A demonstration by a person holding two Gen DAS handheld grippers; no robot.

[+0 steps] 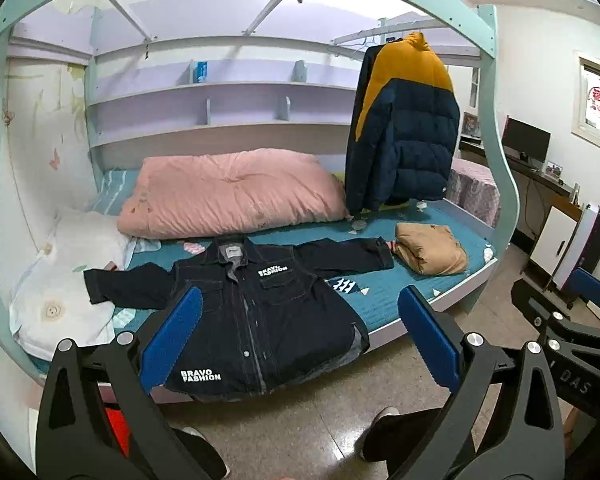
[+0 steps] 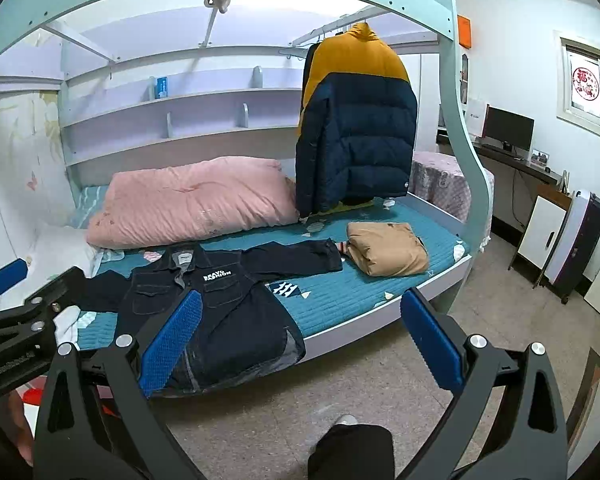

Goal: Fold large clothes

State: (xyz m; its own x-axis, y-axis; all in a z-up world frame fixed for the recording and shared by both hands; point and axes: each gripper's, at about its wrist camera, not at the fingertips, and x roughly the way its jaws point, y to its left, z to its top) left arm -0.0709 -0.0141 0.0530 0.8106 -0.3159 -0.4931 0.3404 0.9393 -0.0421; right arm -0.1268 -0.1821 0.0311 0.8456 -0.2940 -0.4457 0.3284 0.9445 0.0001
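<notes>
So the dark jacket (image 1: 256, 312) lies flat, not folded yet; one tan bundle (image 1: 430, 250) looks done. Left claw (image 1: 300, 340) and right claw (image 2: 300, 344) hang wide open, holding nothing.

The room was evenly and brightly lit, with daylight entering at the window (image 2: 592, 88) on the right. Shadows stayed soft under the shelves (image 1: 220, 92). Both views bent strongly at the edges, with black corners. Focus was sharp; the floor (image 1: 332, 408) shone faintly.
</notes>
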